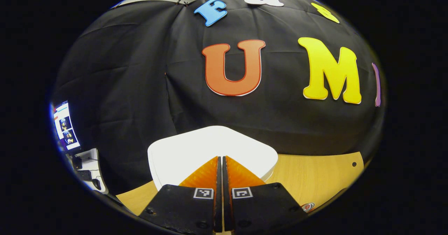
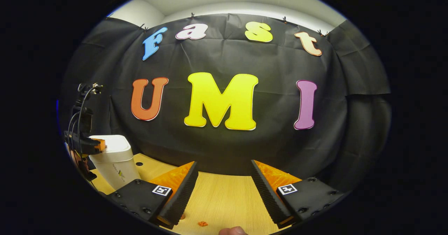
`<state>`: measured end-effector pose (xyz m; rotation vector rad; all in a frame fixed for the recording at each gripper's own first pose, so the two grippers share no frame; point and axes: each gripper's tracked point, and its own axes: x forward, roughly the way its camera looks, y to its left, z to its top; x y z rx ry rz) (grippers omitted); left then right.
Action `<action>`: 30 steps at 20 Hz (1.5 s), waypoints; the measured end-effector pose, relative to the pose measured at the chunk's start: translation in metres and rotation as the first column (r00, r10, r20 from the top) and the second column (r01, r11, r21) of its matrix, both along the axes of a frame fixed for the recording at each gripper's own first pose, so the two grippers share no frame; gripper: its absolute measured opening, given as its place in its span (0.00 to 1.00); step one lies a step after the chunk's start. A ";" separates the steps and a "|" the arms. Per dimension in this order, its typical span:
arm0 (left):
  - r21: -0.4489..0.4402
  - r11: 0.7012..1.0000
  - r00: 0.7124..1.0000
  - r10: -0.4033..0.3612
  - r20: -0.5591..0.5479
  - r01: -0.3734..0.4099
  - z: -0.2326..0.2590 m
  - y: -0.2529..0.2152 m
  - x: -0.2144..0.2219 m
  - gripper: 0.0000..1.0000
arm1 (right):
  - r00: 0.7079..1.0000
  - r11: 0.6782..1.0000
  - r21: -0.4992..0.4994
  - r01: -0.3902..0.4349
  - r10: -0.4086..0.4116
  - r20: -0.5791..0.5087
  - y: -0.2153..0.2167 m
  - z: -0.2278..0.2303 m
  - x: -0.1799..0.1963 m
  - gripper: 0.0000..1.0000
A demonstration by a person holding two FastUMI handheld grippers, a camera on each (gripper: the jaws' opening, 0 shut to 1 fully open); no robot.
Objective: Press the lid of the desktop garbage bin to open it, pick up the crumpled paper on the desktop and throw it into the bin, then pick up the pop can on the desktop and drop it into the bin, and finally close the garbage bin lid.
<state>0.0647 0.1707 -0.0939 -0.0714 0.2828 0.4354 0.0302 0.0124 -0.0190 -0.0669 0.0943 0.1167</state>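
Your left tongs [image 1: 222, 158] are closed with nothing between them, tips over the white bin lid [image 1: 196, 146]. Your right tongs [image 2: 224, 168] hang wide open above the bare wooden desk [image 2: 224, 196]. Farther off, the bin [image 2: 113, 159] stands lid down near the desk's back left corner.

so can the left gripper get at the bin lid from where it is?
Probably yes. In the left gripper view the left gripper is shut, its tips right over the white bin lid, nothing between them. The right gripper view shows it at the garbage bin top. Whether it touches, I cannot tell.
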 end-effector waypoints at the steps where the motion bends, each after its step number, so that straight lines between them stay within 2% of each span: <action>1: -0.015 1.000 1.000 0.007 0.000 -0.007 -0.001 0.000 -0.001 0.05 | 1.000 1.000 0.002 0.000 0.000 -0.001 0.001 0.000 0.000 0.94; 4: -0.055 0.998 1.000 0.018 0.004 -0.018 -0.005 -0.003 -0.005 0.04 | 1.000 1.000 0.008 -0.001 0.001 -0.012 0.002 -0.004 -0.001 0.94; 8: -0.046 0.999 1.000 0.012 0.017 -0.011 0.001 -0.002 -0.005 0.03 | 0.999 1.000 0.010 -0.007 0.008 -0.032 0.004 -0.011 -0.004 0.94; 11: 0.038 0.999 1.000 -0.009 0.028 0.008 0.023 -0.002 -0.006 0.03 | 1.000 1.000 0.003 -0.012 0.012 -0.009 0.005 -0.002 -0.005 0.94; 12: 0.059 0.998 0.998 -0.019 0.064 0.015 0.037 -0.004 -0.006 0.03 | 1.000 1.000 -0.002 -0.015 0.015 0.000 0.006 0.000 -0.006 0.94; 15: 0.133 0.989 0.974 -0.097 0.206 0.070 0.095 -0.021 -0.001 0.03 | 1.000 1.000 0.005 -0.014 0.014 0.008 0.003 0.002 -0.007 0.94; 18: 0.194 0.973 0.957 -0.172 0.234 0.128 0.112 -0.042 -0.010 0.03 | 1.000 1.000 0.018 -0.008 0.008 0.010 0.000 0.003 -0.009 0.94; 20: 0.196 0.970 0.952 -0.190 0.238 0.145 0.112 -0.046 -0.011 0.05 | 1.000 1.000 0.028 -0.004 0.003 0.017 -0.003 0.006 -0.010 0.94; 23: 0.148 0.969 0.943 -0.227 0.242 0.196 0.109 -0.063 -0.012 0.06 | 1.000 1.000 0.025 0.003 -0.003 0.021 -0.011 0.006 -0.013 0.94; 24: 0.127 0.968 0.940 -0.242 0.242 0.216 0.106 -0.069 -0.015 0.08 | 1.000 1.000 0.026 0.006 -0.007 0.019 -0.014 0.006 -0.014 0.94; 25: 0.105 0.966 0.936 -0.255 0.242 0.236 0.103 -0.076 -0.015 0.19 | 1.000 1.000 0.026 0.011 -0.012 0.016 -0.019 0.004 -0.015 0.94; 28: 0.069 0.959 0.922 -0.284 0.261 0.276 0.103 -0.091 -0.023 0.39 | 1.000 0.999 0.025 0.021 -0.021 0.010 -0.029 -0.001 -0.019 0.94; 29: 0.065 0.954 0.914 -0.300 0.272 0.294 0.104 -0.097 -0.024 0.49 | 1.000 0.999 0.024 0.022 -0.022 0.009 -0.032 -0.002 -0.019 0.94; 30: 0.059 0.951 0.912 -0.309 0.272 0.304 0.101 -0.101 -0.027 0.54 | 1.000 1.000 0.018 0.022 -0.022 0.008 -0.034 -0.005 -0.020 0.94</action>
